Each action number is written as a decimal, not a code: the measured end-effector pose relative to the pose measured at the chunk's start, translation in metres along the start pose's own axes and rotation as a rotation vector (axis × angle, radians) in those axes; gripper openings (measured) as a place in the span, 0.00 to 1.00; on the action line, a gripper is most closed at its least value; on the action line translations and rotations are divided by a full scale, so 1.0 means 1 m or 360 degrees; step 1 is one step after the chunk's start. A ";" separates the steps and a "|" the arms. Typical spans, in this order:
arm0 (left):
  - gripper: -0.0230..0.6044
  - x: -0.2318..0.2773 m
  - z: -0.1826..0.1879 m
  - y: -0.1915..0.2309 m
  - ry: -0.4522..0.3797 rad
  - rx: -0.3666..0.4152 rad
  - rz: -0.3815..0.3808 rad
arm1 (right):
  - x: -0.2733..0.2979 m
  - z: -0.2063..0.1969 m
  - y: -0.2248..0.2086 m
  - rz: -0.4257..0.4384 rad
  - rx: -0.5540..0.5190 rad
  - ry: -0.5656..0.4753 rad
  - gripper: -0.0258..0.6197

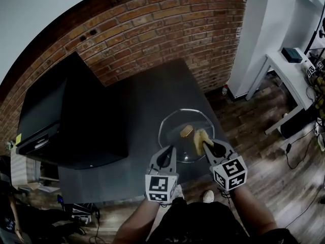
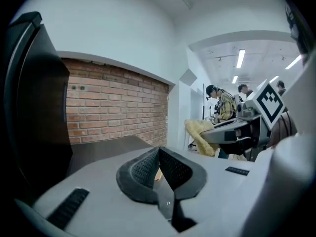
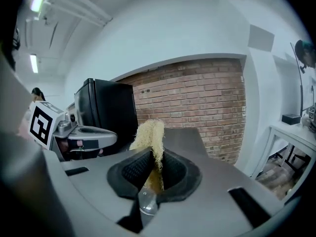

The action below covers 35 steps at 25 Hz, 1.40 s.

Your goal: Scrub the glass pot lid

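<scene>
The glass lid (image 1: 172,123) lies flat on the dark table (image 1: 137,100) just ahead of both tongs, with its knob (image 1: 186,131) ahead of and between their tips. It is likely heavy, stiff, slick and breakable, so the knob or the rim is the safest hold. The right tongs (image 3: 152,154) pinch a soft, fibrous scrubber (image 3: 148,135) that stands up past their tips. The left tongs (image 2: 159,151) are pressed together at the lid's near rim. They may be nipping it, though clear glass would hardly show. Only the head view shows the lid. The gripper views show the jaws close up.
</scene>
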State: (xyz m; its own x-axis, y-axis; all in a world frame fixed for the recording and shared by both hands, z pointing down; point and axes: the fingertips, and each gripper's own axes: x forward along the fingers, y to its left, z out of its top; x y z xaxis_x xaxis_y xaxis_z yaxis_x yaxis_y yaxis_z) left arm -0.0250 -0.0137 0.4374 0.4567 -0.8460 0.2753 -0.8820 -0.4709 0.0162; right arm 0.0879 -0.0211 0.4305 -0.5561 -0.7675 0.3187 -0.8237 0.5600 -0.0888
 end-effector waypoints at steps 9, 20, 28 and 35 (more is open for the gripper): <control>0.09 -0.039 0.013 -0.046 -0.0044 -0.0010 0.0079 | -0.055 0.000 0.002 0.0078 0.0013 -0.0063 0.11; 0.09 -0.064 -0.008 -0.080 -0.0007 -0.0075 0.0158 | -0.085 -0.024 0.015 0.0207 -0.0024 -0.0007 0.11; 0.09 -0.073 -0.015 -0.094 -0.0025 -0.0096 0.0200 | -0.097 -0.034 0.020 0.0259 -0.0057 0.0007 0.11; 0.09 -0.077 -0.016 -0.105 -0.0030 -0.0098 0.0217 | -0.105 -0.037 0.020 0.0289 -0.0061 0.0002 0.11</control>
State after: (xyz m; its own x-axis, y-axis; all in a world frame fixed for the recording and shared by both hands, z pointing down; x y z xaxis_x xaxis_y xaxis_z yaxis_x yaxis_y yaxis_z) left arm 0.0302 0.1049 0.4296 0.3336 -0.9058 0.2611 -0.9412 -0.3355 0.0388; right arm 0.1343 0.0826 0.4300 -0.6953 -0.6523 0.3020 -0.7049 0.7008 -0.1093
